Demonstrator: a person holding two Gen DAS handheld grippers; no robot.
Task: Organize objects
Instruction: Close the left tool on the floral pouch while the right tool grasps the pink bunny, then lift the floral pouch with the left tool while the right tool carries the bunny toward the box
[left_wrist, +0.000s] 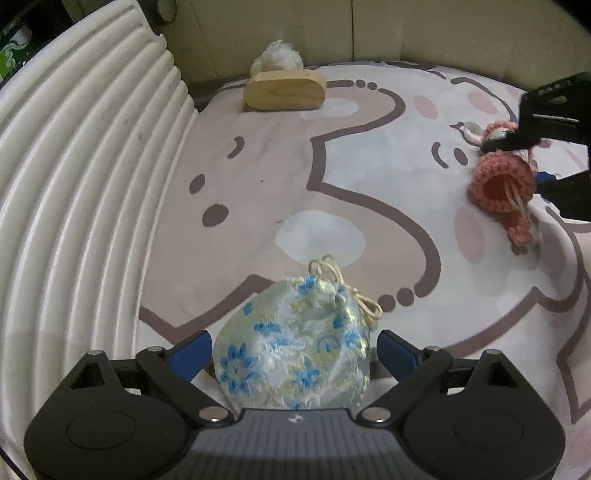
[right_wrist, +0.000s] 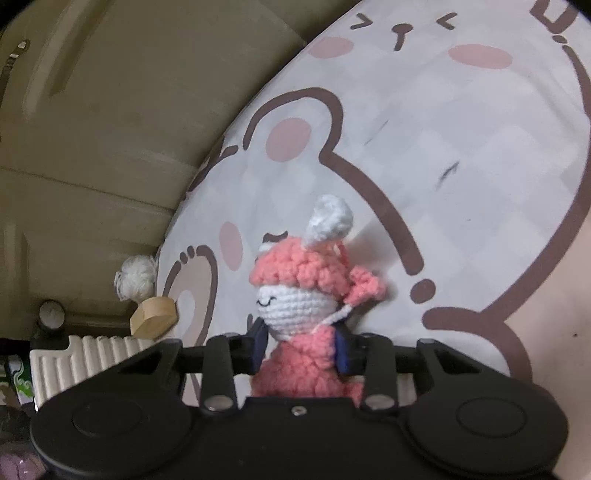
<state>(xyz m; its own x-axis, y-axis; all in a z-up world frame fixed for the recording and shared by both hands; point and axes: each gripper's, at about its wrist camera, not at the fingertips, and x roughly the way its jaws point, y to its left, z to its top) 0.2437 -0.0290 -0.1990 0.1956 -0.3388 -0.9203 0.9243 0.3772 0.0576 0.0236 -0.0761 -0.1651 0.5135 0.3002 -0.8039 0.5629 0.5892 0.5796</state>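
- Left wrist view, far left: a white ribbed board (left_wrist: 74, 177) curves along the edge of the bear-print sheet (left_wrist: 258, 192) you are working over.
- Low in the middle, your left gripper (left_wrist: 293, 350) points steeply down at a pale satin drawstring pouch (left_wrist: 295, 343) with blue flowers. The pouch lies on the sheet between the blue pads (left_wrist: 192, 352), which stand wide with a gap showing on each side, so nothing is gripped.
- The pouch's cream cord (left_wrist: 332, 273) is knotted at the end away from you.
- Farther back, a light wooden block (left_wrist: 284, 90) rests on the sheet, with a ball of white yarn (left_wrist: 275, 55) just behind it.
- At the right edge, your right gripper (left_wrist: 532, 158) comes in from the side, clamped on a pink crochet doll (left_wrist: 502, 181) whose open pink hem faces the camera.
- Right wrist view, left side: the same ribbed board (right_wrist: 92, 354), wooden block (right_wrist: 153, 317) and yarn ball (right_wrist: 135, 277) sit small near the sheet's edge.
- In the middle, your right gripper (right_wrist: 301, 347) has its jaws drawn in on the doll (right_wrist: 295, 291), the blue pads (right_wrist: 260, 341) pressing its pink body just under the white face.
- The doll's pink cap and one white ear (right_wrist: 330, 218) rise above the fingers, against the sheet (right_wrist: 461, 166).
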